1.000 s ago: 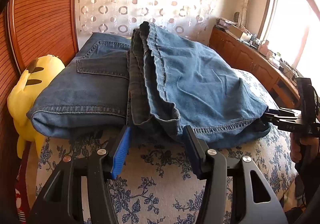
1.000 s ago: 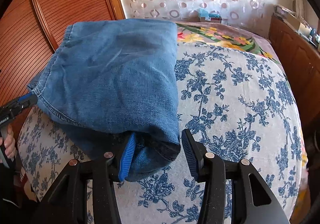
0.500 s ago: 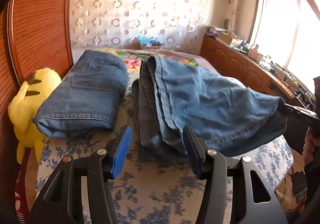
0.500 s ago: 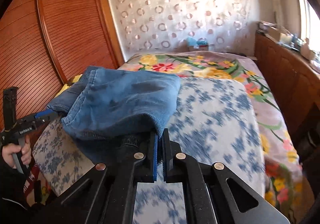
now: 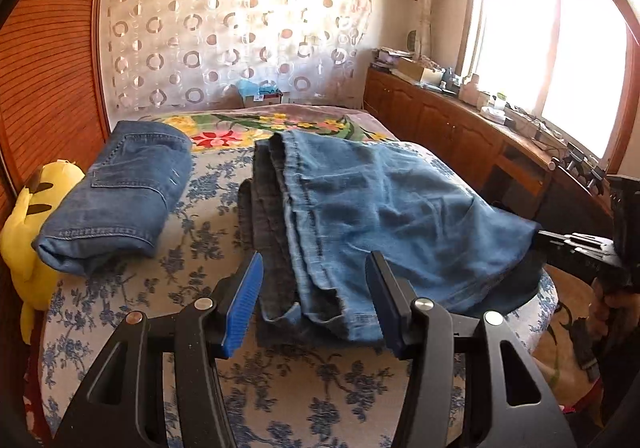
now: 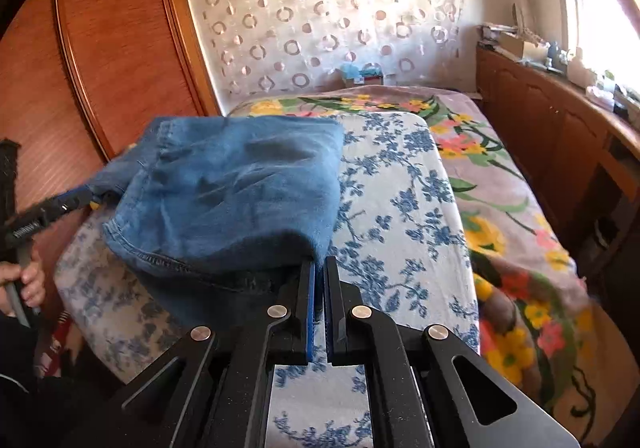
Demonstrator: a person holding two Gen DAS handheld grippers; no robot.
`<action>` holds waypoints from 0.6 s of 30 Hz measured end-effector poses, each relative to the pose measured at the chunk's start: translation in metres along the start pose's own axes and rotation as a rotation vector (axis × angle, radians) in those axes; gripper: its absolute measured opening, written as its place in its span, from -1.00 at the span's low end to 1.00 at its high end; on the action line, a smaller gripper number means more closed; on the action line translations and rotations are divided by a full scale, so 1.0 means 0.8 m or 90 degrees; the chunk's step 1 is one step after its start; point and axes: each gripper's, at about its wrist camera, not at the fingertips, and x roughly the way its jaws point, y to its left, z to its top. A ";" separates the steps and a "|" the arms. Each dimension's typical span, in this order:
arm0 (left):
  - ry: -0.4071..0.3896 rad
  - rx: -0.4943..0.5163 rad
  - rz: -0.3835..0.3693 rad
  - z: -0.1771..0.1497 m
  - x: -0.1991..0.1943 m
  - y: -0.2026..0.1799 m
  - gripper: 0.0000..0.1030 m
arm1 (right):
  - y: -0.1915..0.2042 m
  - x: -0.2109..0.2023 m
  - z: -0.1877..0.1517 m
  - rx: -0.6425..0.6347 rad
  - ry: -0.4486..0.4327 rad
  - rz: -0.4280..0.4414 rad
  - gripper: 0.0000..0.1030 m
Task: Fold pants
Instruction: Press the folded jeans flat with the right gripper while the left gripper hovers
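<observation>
Light blue jeans [image 5: 384, 204] lie folded on the blue-flowered bed cover [image 5: 208, 232], leg ends toward me. My left gripper [image 5: 316, 296] is open, its jaws on either side of the near leg hems, not closed on them. My right gripper [image 6: 319, 280] is shut on the corner of the jeans [image 6: 240, 192] and holds it slightly lifted. In the left wrist view the right gripper [image 5: 560, 240] shows at the jeans' right corner. The left gripper [image 6: 52, 208] shows at the left edge of the right wrist view.
A second folded pair of darker jeans [image 5: 124, 196] lies at the left of the bed. A yellow plush toy [image 5: 24, 228] sits by the wooden wardrobe [image 5: 44, 68]. A wooden counter [image 5: 480, 128] with clutter runs under the window. A flowered blanket [image 6: 500, 188] covers the bed's right.
My right gripper closed on the jeans' corner and pulled back, lifting it. My left gripper stayed open and drew back from the pile; the jeans now lie further from the darker pair.
</observation>
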 end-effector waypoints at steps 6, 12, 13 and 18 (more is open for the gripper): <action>0.014 0.023 0.006 0.006 0.012 -0.009 0.06 | 0.016 0.019 0.004 -0.039 0.018 -0.005 -0.24; 0.022 0.067 0.003 0.034 0.043 -0.024 0.06 | 0.009 0.022 0.006 -0.040 0.018 -0.002 -0.20; 0.027 0.074 0.003 0.039 0.051 -0.027 0.06 | 0.007 0.024 0.006 -0.041 0.019 -0.010 -0.20; 0.047 0.098 0.019 0.064 0.099 -0.028 0.06 | -0.008 0.030 -0.002 -0.032 0.037 0.005 -0.42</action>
